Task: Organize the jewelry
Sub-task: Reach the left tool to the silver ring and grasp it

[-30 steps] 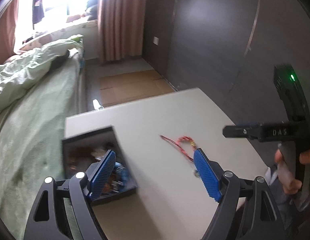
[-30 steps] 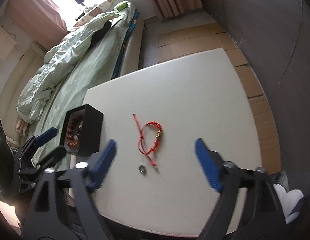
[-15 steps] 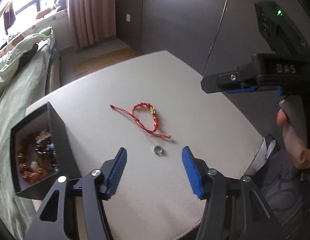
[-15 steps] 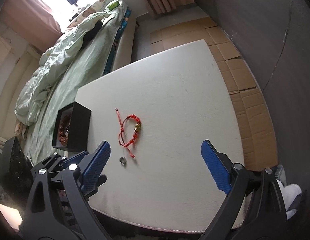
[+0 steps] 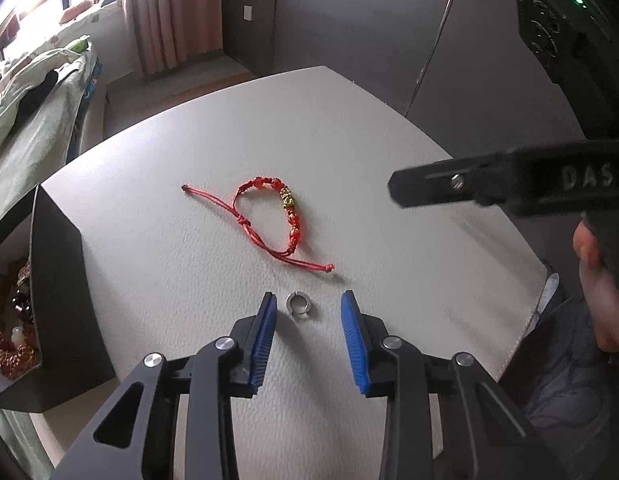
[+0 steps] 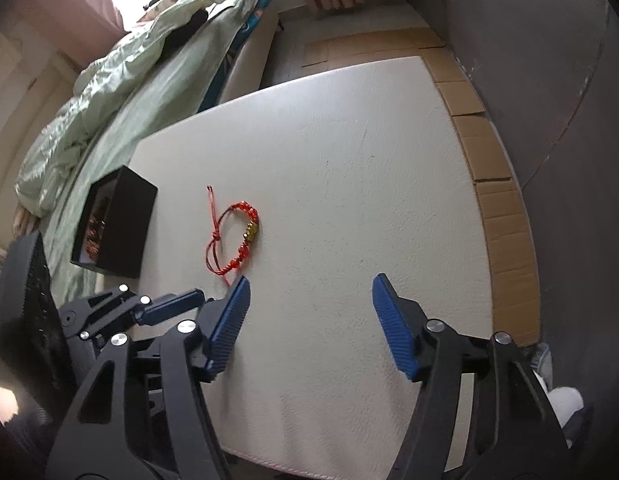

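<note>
Here, red bracelet [image 5: 269, 220] lengthwise toward left claw [image 5: 308, 308]

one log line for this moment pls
left gripper: open, fingers either side of ring, not gripping | right gripper: open, holding nothing | bracelet: on table | box: open

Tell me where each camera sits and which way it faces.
Left wrist: on the left gripper, looking down at the silver ring between its open fingers; the person's right hand shows.
Right wrist: on the right gripper, higher, facing the bed; fingers open.
Shared: red bracelet, black jewelry box, table.
</note>
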`<state>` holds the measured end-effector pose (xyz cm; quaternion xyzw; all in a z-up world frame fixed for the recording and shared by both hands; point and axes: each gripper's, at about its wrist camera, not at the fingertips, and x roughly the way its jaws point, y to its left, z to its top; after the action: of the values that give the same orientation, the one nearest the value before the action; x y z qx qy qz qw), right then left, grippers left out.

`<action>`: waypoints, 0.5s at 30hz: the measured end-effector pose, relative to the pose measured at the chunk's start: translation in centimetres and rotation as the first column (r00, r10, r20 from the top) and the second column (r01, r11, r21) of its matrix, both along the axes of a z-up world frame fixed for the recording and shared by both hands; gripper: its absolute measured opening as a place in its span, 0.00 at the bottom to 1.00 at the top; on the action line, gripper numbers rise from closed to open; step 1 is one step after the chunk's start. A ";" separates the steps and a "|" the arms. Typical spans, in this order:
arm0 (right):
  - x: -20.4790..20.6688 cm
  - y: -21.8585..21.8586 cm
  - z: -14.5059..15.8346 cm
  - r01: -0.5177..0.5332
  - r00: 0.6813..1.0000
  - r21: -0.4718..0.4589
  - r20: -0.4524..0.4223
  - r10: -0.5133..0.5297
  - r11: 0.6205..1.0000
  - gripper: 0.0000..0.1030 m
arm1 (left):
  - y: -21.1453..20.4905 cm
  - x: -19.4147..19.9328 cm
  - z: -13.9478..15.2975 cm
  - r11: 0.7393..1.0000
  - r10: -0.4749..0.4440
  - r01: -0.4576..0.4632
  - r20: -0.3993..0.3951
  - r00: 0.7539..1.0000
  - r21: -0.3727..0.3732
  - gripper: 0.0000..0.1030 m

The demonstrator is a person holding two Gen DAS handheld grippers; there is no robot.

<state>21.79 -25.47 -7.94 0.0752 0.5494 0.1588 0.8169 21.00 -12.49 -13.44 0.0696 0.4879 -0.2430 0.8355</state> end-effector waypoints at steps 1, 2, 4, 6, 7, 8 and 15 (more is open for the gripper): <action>0.0 0.1 -0.1 -0.004 1.000 -0.004 0.002 0.004 1.000 0.61 | -0.1 0.1 -0.1 1.000 -0.001 0.001 0.005 1.000 0.002 0.30; 0.0 0.3 -0.1 -0.011 1.000 -0.003 0.007 0.011 1.000 0.61 | -0.3 0.2 -0.1 1.000 -0.002 0.001 0.008 1.000 0.003 0.30; 0.1 0.5 -0.1 -0.022 1.000 0.001 0.014 0.022 1.000 0.61 | -0.5 0.3 -0.2 1.000 -0.001 0.001 0.020 1.000 0.024 0.27; 0.3 0.8 -0.3 -0.031 0.999 0.003 0.012 0.031 1.000 0.57 | -0.6 -0.2 -0.2 0.998 0.015 -0.017 0.032 0.999 0.061 0.10; 0.4 1.0 -0.5 -0.036 0.999 0.005 0.010 0.036 0.999 0.56 | -0.4 -0.1 -0.2 0.998 0.022 -0.024 0.029 0.999 0.061 0.10; 0.5 1.3 -0.6 -0.044 0.999 0.006 0.012 0.044 0.999 0.56 | -0.1 0.1 -0.2 0.999 0.024 -0.025 0.016 1.000 0.045 0.10; 1.5 3.2 -1.1 -0.075 0.997 0.009 0.028 0.075 0.997 0.46 | 0.8 0.1 1.5 0.998 0.038 -0.041 0.066 0.997 0.051 0.10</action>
<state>23.25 -22.29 -9.06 0.0565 0.5396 0.1933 0.8175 21.05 -11.72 -11.97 0.0895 0.4680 -0.2112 0.8534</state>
